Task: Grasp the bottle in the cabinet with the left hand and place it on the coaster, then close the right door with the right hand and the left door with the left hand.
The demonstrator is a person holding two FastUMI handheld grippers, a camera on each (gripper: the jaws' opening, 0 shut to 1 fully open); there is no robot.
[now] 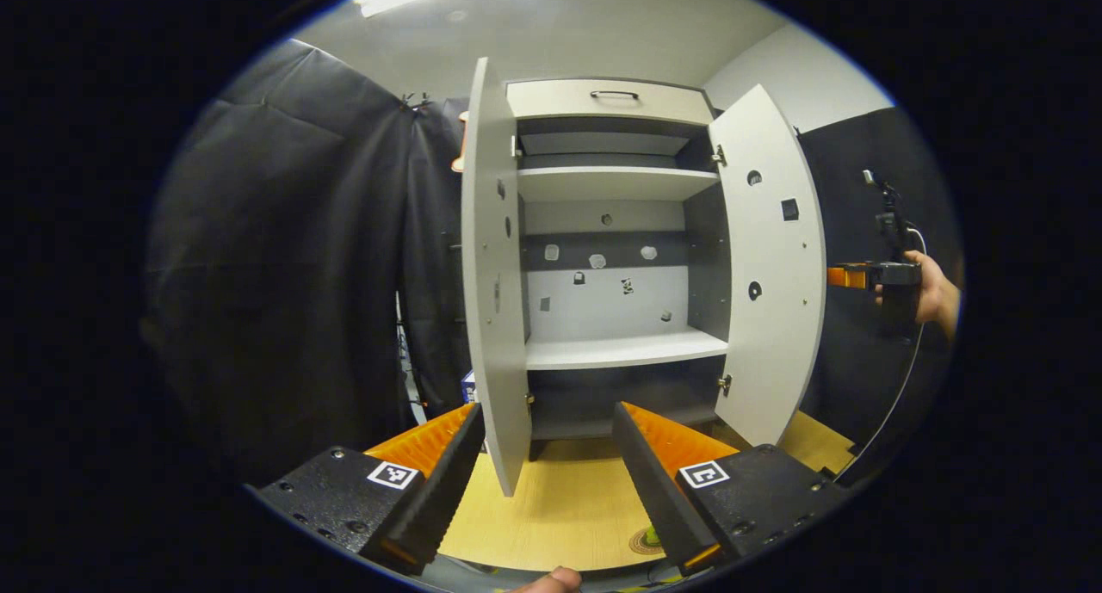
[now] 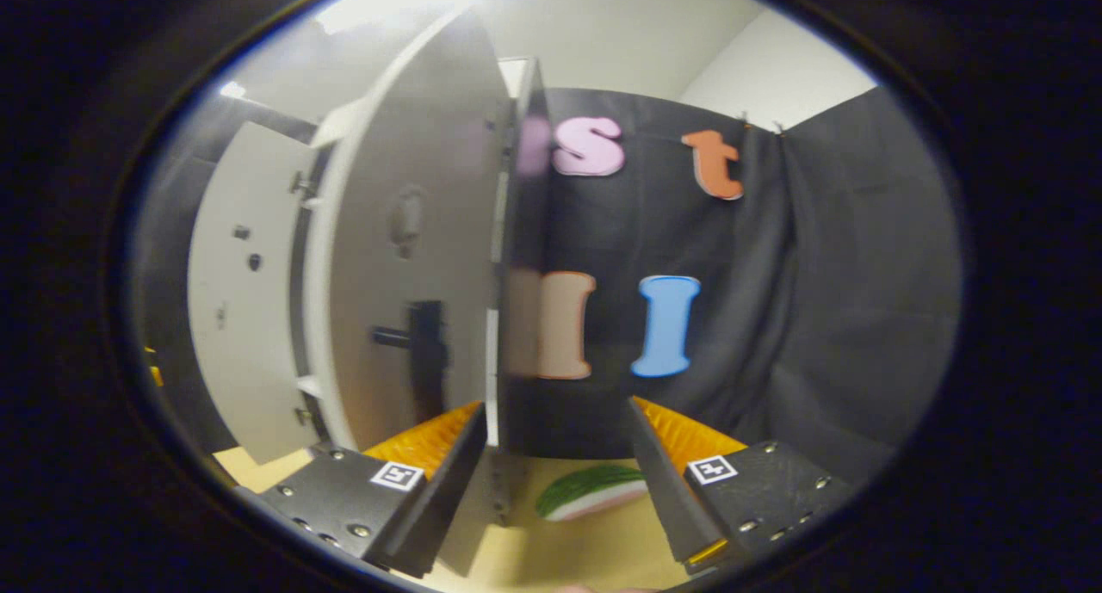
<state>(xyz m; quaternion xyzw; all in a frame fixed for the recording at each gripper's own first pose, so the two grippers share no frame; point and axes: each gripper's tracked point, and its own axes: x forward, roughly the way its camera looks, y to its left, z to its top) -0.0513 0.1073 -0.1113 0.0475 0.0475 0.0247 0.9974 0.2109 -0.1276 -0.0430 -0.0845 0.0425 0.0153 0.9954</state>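
The grey cabinet (image 1: 616, 102) stands with both doors swung out and its shelves (image 1: 624, 349) bare. In the left gripper view my left gripper (image 1: 547, 416) is open low in front of it, and the left door (image 1: 492, 274) hangs edge-on just above its left finger. A round brown coaster (image 1: 641, 541) with something small and green on it peeks out beside the right finger. Far right, a hand (image 1: 938, 296) holds my right gripper (image 1: 848, 276) beyond the right door (image 1: 770, 266). In the right gripper view my right gripper (image 2: 555, 408) is open, close to the right door's outer face (image 2: 405, 274) with its black handle (image 2: 426, 352).
The cabinet rests on a light wooden table (image 1: 560, 507). A green and white slice-shaped object (image 2: 594, 490) lies on the table between the right gripper's fingers. Black cloth (image 1: 284, 274) hangs on both sides. A black cable (image 1: 895, 404) runs down from the right gripper.
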